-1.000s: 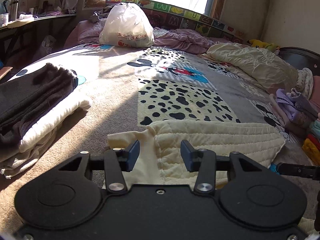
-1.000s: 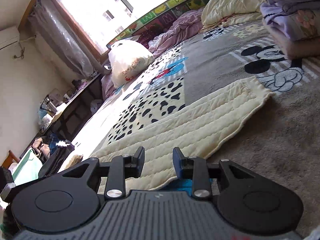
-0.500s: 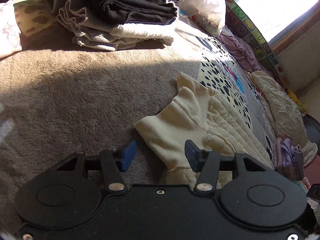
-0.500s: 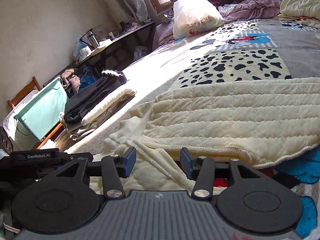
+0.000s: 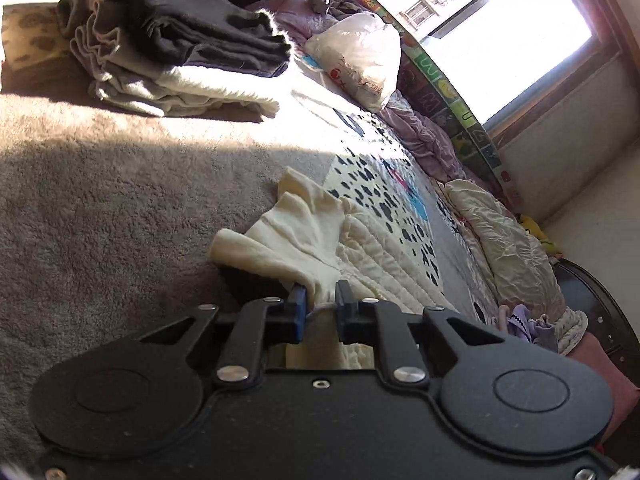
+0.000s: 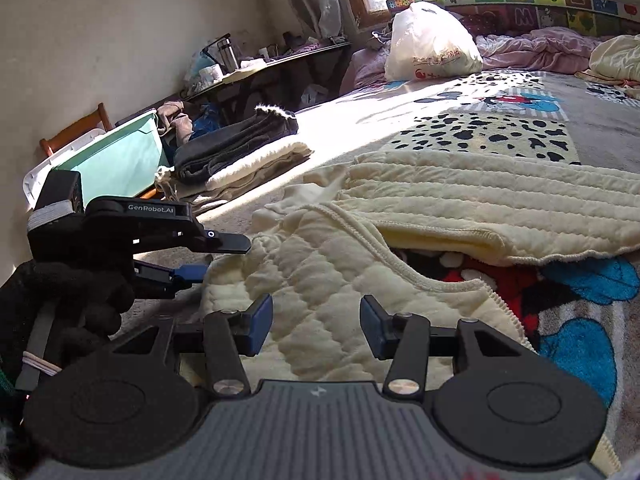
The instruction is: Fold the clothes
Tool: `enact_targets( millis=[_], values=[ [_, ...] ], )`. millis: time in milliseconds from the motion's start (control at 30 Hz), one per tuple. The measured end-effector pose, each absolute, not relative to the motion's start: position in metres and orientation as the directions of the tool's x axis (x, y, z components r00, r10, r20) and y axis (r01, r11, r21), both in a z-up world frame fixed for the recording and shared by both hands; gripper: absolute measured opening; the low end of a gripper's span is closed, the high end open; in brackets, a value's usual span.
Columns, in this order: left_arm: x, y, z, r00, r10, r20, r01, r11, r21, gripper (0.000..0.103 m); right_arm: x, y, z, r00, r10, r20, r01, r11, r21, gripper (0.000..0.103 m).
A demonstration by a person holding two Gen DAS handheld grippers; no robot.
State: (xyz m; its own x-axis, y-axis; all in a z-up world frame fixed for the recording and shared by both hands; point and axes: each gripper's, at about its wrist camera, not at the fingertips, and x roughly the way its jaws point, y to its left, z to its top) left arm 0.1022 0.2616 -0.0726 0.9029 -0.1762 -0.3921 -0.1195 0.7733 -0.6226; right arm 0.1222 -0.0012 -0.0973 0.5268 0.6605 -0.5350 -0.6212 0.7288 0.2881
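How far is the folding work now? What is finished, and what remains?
Done: a folded stack of dark, white and grey clothes lies on the bed. In hand: the left gripper is shut on the cream quilted garment, pinching its sleeve; the right gripper hangs open over the garment's body. Left: this garment is spread out, unfolded.

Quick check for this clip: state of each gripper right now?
Left gripper: closed on the cream quilted garment, pinching its edge.
Right gripper: open, hovering over the same garment, holding nothing.
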Motion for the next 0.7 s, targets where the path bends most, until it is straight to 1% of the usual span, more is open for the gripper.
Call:
enact_targets(
  millis=[33, 67, 100, 133, 167, 200, 233, 267, 300, 333, 367, 400, 433, 500, 567, 633, 700],
  values=[
    [0.096, 0.249, -0.053, 0.928, -0.165, -0.333, -0.047, 0.837, -0.545, 0.011, 0.120, 0.001, -0.099, 0.518, 0.662, -0.542, -0.628, 0.724, 0.284, 0.049],
    [0.092, 0.235, -0.038, 0.941, -0.149, -0.305, -0.003, 0.895, -0.447, 0.011, 0.118, 0.001, -0.102, 0.500, 0.670, -0.548, -0.629, 0.716, 0.303, 0.049],
    [0.092, 0.219, -0.030, 0.943, -0.114, -0.313, 0.009, 0.947, -0.320, 0.011, 0.117, 0.000, -0.104, 0.488, 0.680, -0.547, -0.624, 0.710, 0.326, 0.049],
    [0.098, 0.201, -0.031, 0.925, -0.046, -0.378, -0.012, 0.989, -0.149, 0.011, 0.116, -0.002, -0.104, 0.480, 0.692, -0.540, -0.621, 0.702, 0.348, 0.050],
    [0.104, 0.186, -0.035, 0.896, 0.028, -0.443, -0.032, 0.999, -0.001, 0.011, 0.115, -0.004, -0.105, 0.470, 0.701, -0.536, -0.618, 0.696, 0.367, 0.053],
    [0.115, 0.186, -0.048, 0.835, 0.082, -0.544, -0.073, 0.997, 0.037, 0.011, 0.116, -0.004, -0.106, 0.457, 0.702, -0.545, -0.622, 0.691, 0.369, 0.053],
    [0.124, 0.196, -0.062, 0.775, 0.091, -0.625, -0.118, 0.993, -0.002, 0.011, 0.115, -0.002, -0.105, 0.442, 0.698, -0.563, -0.638, 0.686, 0.350, 0.054],
    [0.125, 0.208, -0.073, 0.753, 0.088, -0.652, -0.159, 0.986, -0.050, 0.011, 0.115, 0.000, -0.104, 0.426, 0.693, -0.582, -0.654, 0.680, 0.332, 0.054],
    [0.127, 0.220, -0.083, 0.730, 0.083, -0.679, -0.200, 0.975, -0.096, 0.017, 0.115, 0.002, -0.103, 0.410, 0.687, -0.600, -0.670, 0.673, 0.313, 0.053],
    [0.128, 0.230, -0.091, 0.709, 0.084, -0.700, -0.242, 0.962, -0.130, 0.024, 0.115, 0.002, -0.101, 0.402, 0.685, -0.608, -0.681, 0.668, 0.302, 0.053],
    [0.128, 0.238, -0.090, 0.703, 0.104, -0.704, -0.278, 0.951, -0.137, 0.039, 0.118, -0.001, -0.096, 0.417, 0.693, -0.589, -0.675, 0.670, 0.310, 0.053],
    [0.122, 0.244, -0.087, 0.720, 0.108, -0.685, -0.298, 0.940, -0.166, 0.047, 0.122, -0.004, -0.091, 0.432, 0.697, -0.572, -0.661, 0.676, 0.324, 0.053],
    [0.117, 0.250, -0.083, 0.740, 0.110, -0.663, -0.309, 0.932, -0.190, 0.047, 0.128, -0.008, -0.087, 0.452, 0.692, -0.563, -0.645, 0.689, 0.329, 0.053],
    [0.111, 0.249, -0.069, 0.795, 0.103, -0.598, -0.279, 0.937, -0.210, 0.044, 0.142, -0.016, -0.082, 0.490, 0.669, -0.559, -0.618, 0.719, 0.318, 0.053],
    [0.110, 0.240, -0.058, 0.830, 0.089, -0.551, -0.233, 0.952, -0.198, 0.041, 0.152, -0.024, -0.082, 0.517, 0.645, -0.563, -0.596, 0.743, 0.304, 0.053],
    [0.117, 0.234, -0.058, 0.834, 0.039, -0.550, -0.189, 0.957, -0.218, 0.040, 0.161, -0.034, -0.084, 0.556, 0.588, -0.587, -0.547, 0.791, 0.275, 0.053],
    [0.119, 0.229, -0.060, 0.842, 0.017, -0.539, -0.163, 0.961, -0.225, 0.038, 0.170, -0.054, -0.090, 0.571, 0.543, -0.616, -0.472, 0.831, 0.295, 0.053]
  ],
)
